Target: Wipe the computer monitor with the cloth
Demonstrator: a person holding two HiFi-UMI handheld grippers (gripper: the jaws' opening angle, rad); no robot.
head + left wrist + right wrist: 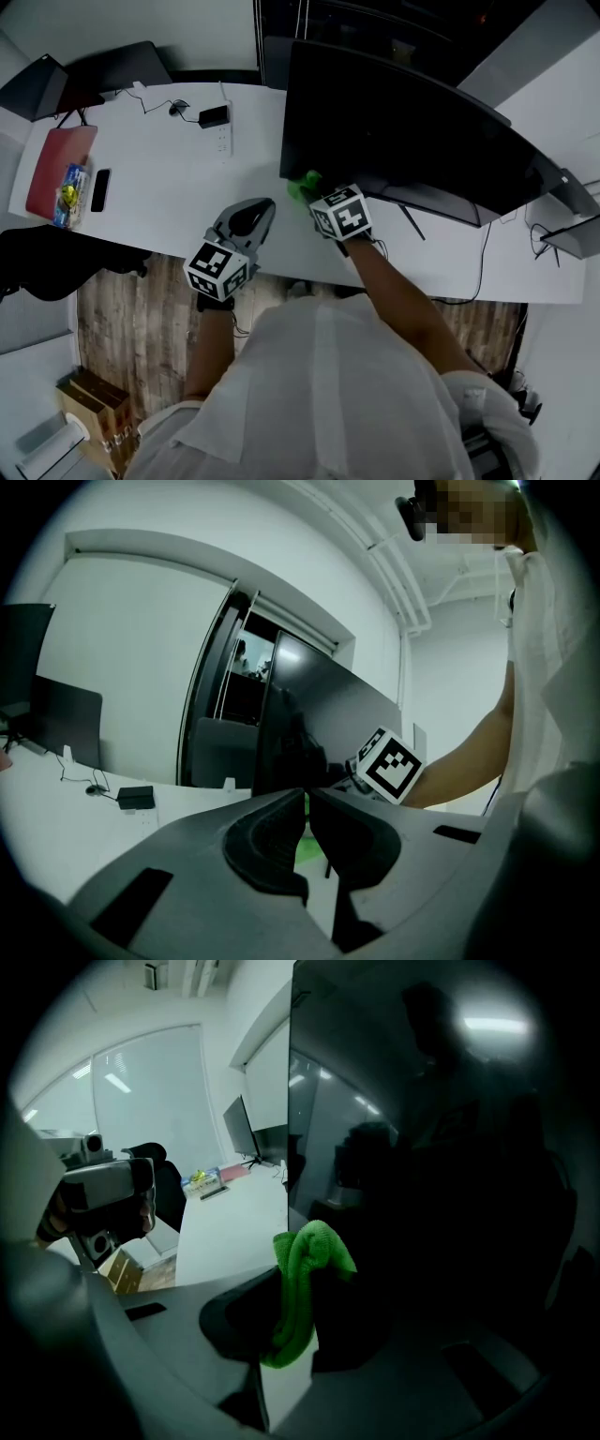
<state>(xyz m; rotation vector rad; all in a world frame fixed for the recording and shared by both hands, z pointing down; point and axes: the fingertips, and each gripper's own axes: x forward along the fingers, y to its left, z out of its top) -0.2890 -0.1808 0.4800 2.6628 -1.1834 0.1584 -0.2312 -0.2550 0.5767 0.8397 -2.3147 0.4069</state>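
A wide curved black monitor (412, 131) stands on the white desk (178, 178), its dark screen (441, 1147) filling the right gripper view. My right gripper (314, 192) is shut on a bunched green cloth (302, 1279), which it holds at the screen's lower left corner; the cloth (304, 186) shows green against the monitor's bottom edge. My left gripper (260, 215) hovers over the desk left of the right one, its jaws nearly together with nothing between them (307, 832). From there the monitor's edge (281, 733) and the right gripper's marker cube (389, 764) are ahead.
A power strip (223, 141) and black adapter (214, 116) with cable lie at the desk's back. A red folder (58, 164), snack packet (70, 192) and phone (100, 189) sit at the left end. A second monitor (37, 84) stands far left. Cables (483, 253) trail right.
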